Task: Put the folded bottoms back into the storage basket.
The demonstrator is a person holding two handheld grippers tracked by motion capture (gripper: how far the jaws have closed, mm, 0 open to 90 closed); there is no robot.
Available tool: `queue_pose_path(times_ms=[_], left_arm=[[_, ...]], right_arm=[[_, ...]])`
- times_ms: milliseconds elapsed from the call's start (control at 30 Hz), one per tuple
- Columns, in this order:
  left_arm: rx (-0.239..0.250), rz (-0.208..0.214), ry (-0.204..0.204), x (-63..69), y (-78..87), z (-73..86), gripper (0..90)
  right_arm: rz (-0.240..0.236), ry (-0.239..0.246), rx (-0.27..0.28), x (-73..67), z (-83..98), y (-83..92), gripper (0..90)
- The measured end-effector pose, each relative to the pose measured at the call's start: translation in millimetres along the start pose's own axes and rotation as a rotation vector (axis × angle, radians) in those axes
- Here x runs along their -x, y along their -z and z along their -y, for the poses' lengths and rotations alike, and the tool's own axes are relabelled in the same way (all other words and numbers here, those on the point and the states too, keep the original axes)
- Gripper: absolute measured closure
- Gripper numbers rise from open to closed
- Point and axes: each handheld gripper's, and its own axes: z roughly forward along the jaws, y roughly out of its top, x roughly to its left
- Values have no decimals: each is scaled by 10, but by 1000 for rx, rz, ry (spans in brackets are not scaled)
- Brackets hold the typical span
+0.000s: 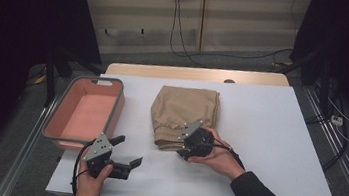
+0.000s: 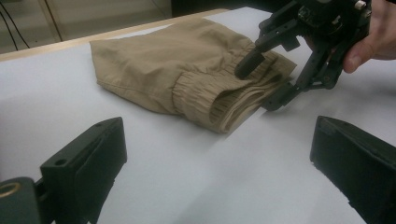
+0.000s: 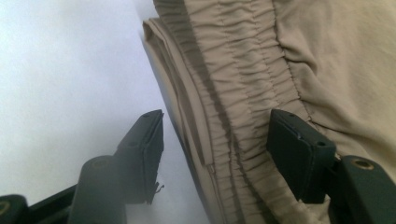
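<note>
The folded khaki trousers are lying mid-table, the pink bin at their 9 o'clock. The right gripper is straddling the waistband edge, jaws apart, not yet pinching; it risks catching only 1 layer, unfolding everything. The left gripper is waiting, jaws apart.

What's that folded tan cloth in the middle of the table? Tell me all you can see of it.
The tan cloth looks like folded trousers or shorts of thin woven fabric, lying flat on the white table, right of the pink bin. Its gathered elastic band forms the near edge, where several layers stack up. The right gripper straddles that edge: one finger rests on top of the band, the other stands beside the stack on the table, not yet pinching.
</note>
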Motion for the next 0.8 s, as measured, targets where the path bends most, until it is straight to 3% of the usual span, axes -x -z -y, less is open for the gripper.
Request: queue_pose_path(times_ms=[233,300,333,600,667,700,800], left_arm=[[0,6,2,-15,7,-3,39],[7,4,15,-20,0,-1,39],[2,2,14,-25,-2,-2,38],[-6,8,19,-25,-24,2,39],[-7,12,20,-27,-28,5,39],[-7,15,20,-26,-30,6,38],[-9,17,18,-24,-29,5,39]], right_arm=[[2,41,-20,15,-9,-21,428],[15,60,-35,39,-20,-17,525],[29,93,-41,52,-33,-29,548],[22,136,-18,56,-1,-32,572],[38,137,-21,44,0,-32,628],[73,157,-16,34,2,-42,678],[86,148,-12,35,7,-46,713]])
